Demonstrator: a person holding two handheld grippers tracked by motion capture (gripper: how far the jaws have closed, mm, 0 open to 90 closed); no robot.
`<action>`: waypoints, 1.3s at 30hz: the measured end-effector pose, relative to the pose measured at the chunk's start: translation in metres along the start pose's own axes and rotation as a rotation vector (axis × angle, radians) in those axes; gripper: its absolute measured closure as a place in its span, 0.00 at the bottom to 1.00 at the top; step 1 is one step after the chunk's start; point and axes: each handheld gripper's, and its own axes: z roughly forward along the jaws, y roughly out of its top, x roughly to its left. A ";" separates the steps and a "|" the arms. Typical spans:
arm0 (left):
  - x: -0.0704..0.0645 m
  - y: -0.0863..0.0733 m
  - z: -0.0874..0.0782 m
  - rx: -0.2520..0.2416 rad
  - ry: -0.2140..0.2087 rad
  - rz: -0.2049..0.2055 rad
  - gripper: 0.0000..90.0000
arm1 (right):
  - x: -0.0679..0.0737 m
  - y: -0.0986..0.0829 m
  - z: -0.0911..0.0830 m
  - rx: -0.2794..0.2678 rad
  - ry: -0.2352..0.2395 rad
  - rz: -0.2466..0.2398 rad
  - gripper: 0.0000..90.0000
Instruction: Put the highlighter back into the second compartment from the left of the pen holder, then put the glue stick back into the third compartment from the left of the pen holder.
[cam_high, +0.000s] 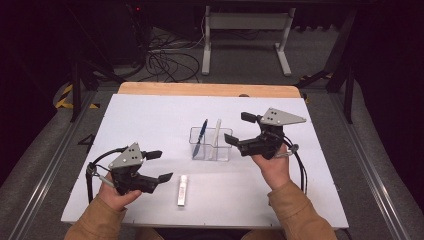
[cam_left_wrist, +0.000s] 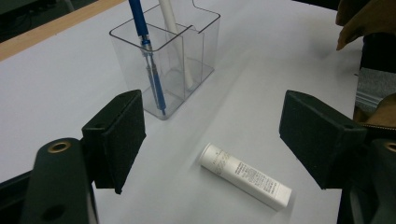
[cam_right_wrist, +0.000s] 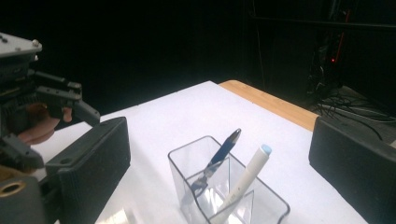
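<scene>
Hovering with jaws spread wide and empty, the left gripper (cam_left_wrist: 212, 140) faces the white tube (cam_left_wrist: 246, 176) lying flat near the clear holder (cam_left_wrist: 187, 51); closing off-centre would probably roll it away. The right gripper (cam_high: 237, 131) is released too.

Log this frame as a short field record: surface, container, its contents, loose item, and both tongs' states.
surface: white table top
container: clear two-compartment holder, upright
contents: blue pen in one compartment, white pen in the other, both leaning
loose item: white tube lying flat, near side of holder
left tongs: open, empty, beside the tube
right tongs: open, empty, beside the holder
</scene>
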 end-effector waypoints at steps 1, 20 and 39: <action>0.000 0.000 0.000 0.001 0.002 0.003 0.26 | 0.001 -0.002 -0.002 -0.003 0.001 -0.005 0.07; -0.004 0.003 0.004 0.013 0.001 -0.023 0.26 | 0.007 -0.021 -0.033 0.043 -0.027 -0.048 0.05; -0.015 0.017 0.014 0.151 0.006 -0.218 0.28 | 0.010 -0.024 -0.035 0.053 -0.035 -0.066 0.05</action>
